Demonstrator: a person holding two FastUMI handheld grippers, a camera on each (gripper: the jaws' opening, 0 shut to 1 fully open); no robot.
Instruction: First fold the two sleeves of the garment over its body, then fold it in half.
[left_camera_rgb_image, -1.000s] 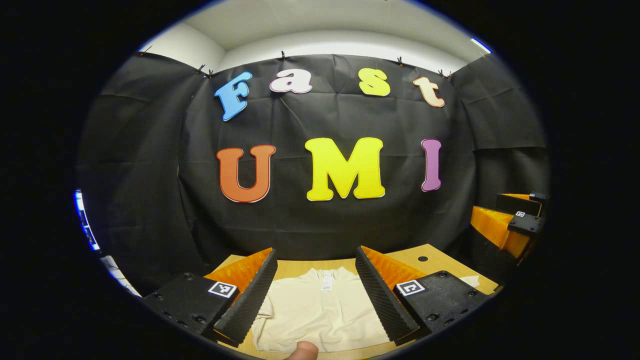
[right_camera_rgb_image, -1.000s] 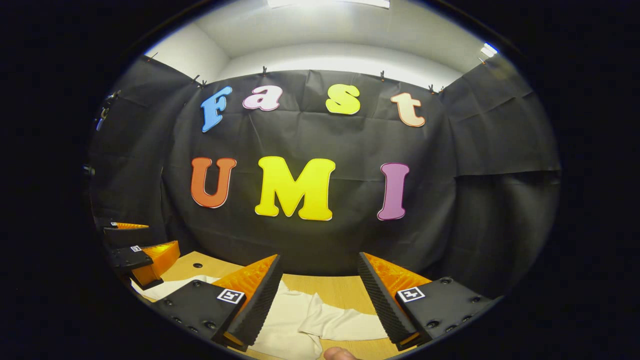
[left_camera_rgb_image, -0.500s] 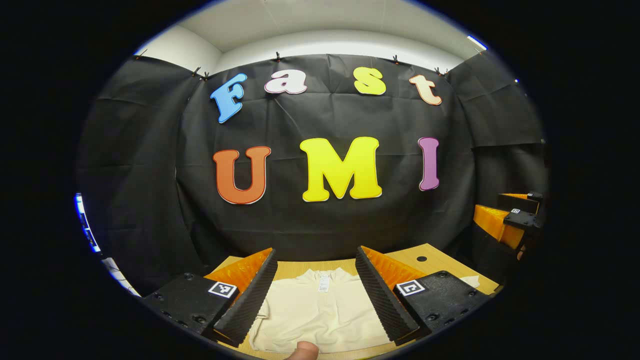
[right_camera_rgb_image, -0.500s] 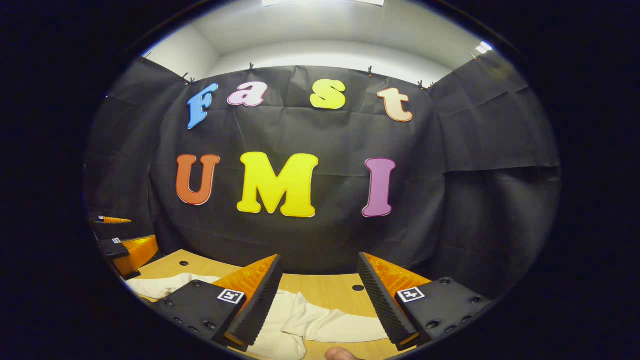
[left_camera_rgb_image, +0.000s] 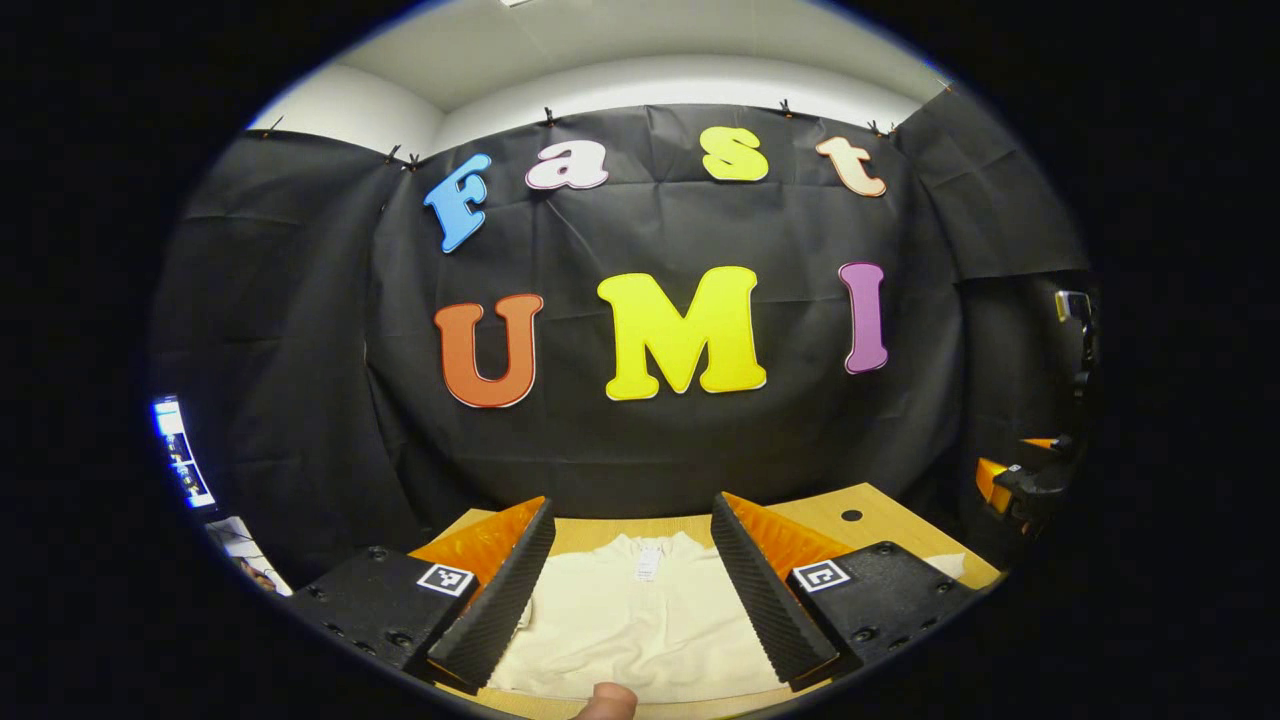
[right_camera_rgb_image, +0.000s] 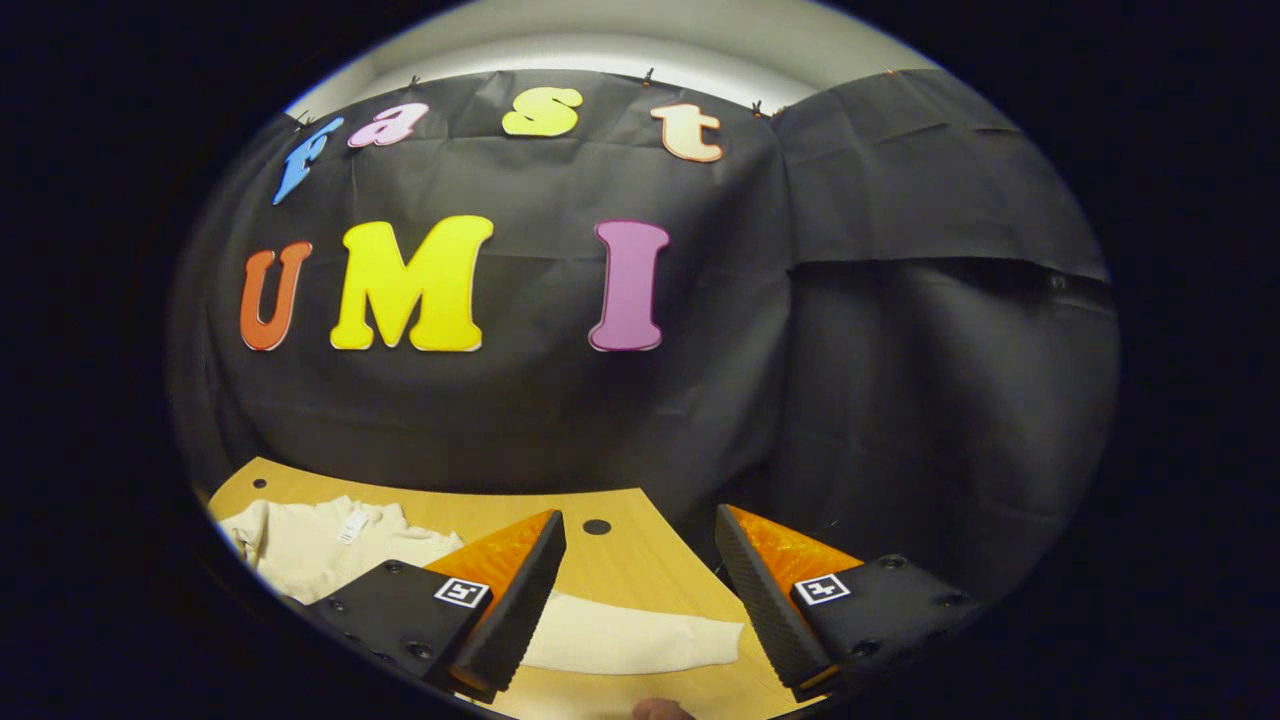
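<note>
A cream-coloured, long-sleeved fabric garment (left_camera_rgb_image: 640, 625) is seen lying flat on the light wooden surface (right_camera_rgb_image: 640, 560), collar towards the black cloth wall. In the left gripper view, the left hand-held gripper (left_camera_rgb_image: 632, 585) is held above the garment's body, jaws wide apart, nothing gripped. In the right gripper view, the right hand-held gripper (right_camera_rgb_image: 640, 590) is likewise spread wide and empty, over the outstretched sleeve (right_camera_rgb_image: 640, 640).

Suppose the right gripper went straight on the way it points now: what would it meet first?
Probably the black cloth wall. The right gripper is open, aimed level over the table, with the garment's sleeve lying below its line; depth is hard to judge.
</note>
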